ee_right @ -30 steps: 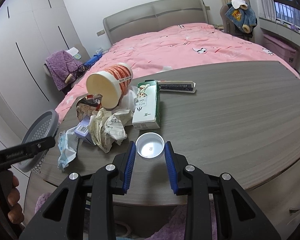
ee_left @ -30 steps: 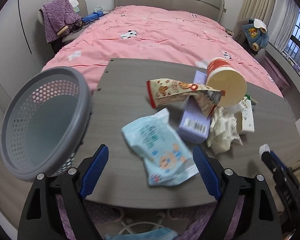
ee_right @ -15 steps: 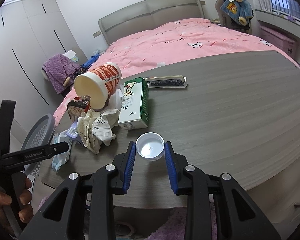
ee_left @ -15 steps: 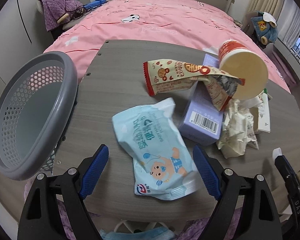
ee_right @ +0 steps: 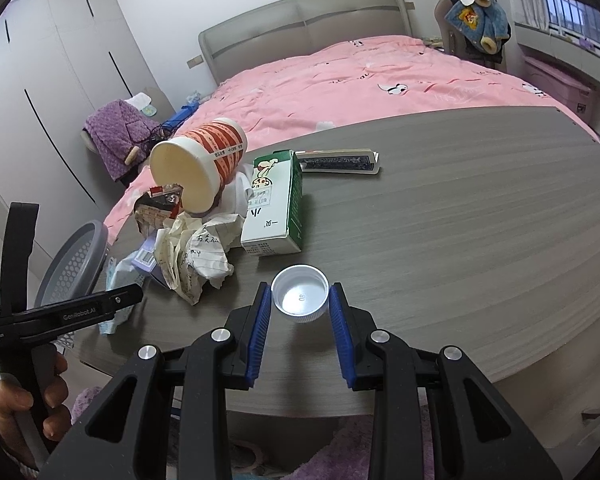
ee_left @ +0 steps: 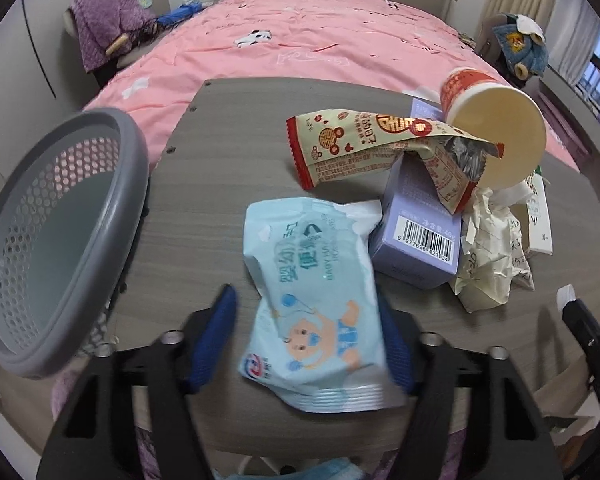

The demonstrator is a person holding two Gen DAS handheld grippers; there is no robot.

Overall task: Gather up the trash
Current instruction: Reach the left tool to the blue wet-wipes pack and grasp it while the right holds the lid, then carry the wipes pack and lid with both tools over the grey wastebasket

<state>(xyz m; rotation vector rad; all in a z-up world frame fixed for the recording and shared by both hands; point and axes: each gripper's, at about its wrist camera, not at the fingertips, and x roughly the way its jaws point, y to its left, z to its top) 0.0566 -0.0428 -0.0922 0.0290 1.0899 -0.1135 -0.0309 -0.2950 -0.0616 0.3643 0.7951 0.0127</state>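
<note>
Left fingers (ee_left: 226,340): blue pads, just been closing about a pale-blue baby-wipes packet (ee_left: 320,312) lying between them; contact unclear through blur. Right fingers (ee_right: 262,320): clenched on a white bottle cap (ee_right: 299,298). Grey perforated wastebasket (ee_left: 52,236), left of left fingers: nothing visible inside. Beyond, on worktop (ee_left: 220,152): snack wrapper (ee_left: 360,144), lavender carton (ee_left: 418,236), overturned paper cup (ee_left: 496,128), crumpled paper (ee_left: 490,256).

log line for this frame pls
left gripper: closing around wipes pack, left pad not touching | right gripper: shut on bottle cap | basket: no trash visible
</note>
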